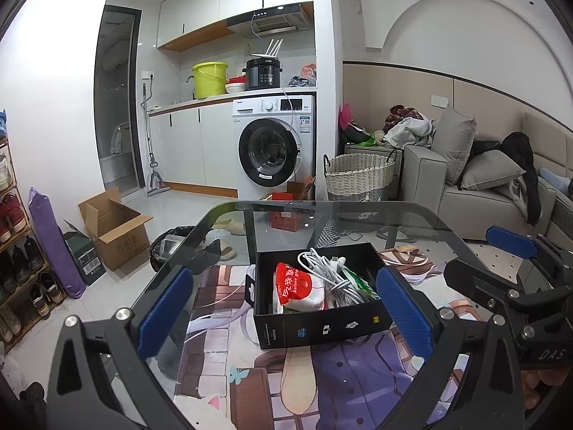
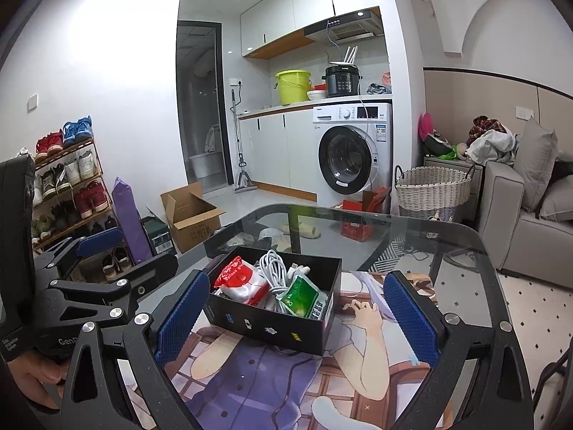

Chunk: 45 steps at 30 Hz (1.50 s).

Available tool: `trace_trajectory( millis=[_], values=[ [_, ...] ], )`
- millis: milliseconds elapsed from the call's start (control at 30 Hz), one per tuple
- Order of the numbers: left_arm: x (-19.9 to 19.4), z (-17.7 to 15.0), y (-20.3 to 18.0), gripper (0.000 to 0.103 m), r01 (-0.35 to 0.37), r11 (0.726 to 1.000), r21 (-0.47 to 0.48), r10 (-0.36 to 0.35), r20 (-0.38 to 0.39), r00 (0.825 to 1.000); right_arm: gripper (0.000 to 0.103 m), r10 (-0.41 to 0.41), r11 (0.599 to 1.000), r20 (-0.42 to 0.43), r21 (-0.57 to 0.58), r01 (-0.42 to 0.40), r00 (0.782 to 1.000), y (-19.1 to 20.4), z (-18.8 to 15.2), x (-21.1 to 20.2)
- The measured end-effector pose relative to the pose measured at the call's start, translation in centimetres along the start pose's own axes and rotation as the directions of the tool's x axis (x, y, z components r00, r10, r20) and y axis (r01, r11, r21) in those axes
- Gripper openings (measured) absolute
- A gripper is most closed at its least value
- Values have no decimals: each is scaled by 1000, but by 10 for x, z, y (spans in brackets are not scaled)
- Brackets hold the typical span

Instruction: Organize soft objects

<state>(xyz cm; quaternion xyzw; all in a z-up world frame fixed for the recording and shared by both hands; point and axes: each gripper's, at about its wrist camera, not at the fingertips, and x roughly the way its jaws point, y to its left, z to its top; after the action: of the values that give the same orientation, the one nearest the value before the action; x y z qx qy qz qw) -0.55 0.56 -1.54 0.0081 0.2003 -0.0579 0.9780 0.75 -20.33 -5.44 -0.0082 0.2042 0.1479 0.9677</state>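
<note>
A black box [image 2: 275, 308] sits on the glass table [image 2: 476, 251], on top of a printed mat [image 2: 376, 376], and serves as the landmark. Inside it lie a red-and-white packet [image 2: 240, 281] toward its left side, a coiled white cable [image 2: 274, 268] in the middle and a green packet [image 2: 301, 297] at its right front corner. The left gripper [image 1: 283, 310] and the right gripper [image 2: 297, 317] both hover on the near side of the box, fingers spread wide and holding nothing. The packets look light, squashy and slick, so a gentle pinch across the middle seems best. The cable is limp and likely to snag; taking the whole bundle should hold better than one loop.
</note>
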Motion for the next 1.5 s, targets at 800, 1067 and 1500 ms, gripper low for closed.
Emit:
trace_trajectory(
  millis=[800,1067,1500],
  values=[
    [0,1,0,103,-1,1000,-1,1,2,1000,100,2,1000,-10,-4,-2,1000,-1,-2,1],
    [-1,1,0,103,-1,1000,-2,1,2,1000,100,4,1000,-12,-5,-4,1000,-2,-2,2],
    [-1,1,0,103,-1,1000,-3,1,4,1000,100,5,1000,-13,-6,-5,1000,-3,-2,2]
  ],
)
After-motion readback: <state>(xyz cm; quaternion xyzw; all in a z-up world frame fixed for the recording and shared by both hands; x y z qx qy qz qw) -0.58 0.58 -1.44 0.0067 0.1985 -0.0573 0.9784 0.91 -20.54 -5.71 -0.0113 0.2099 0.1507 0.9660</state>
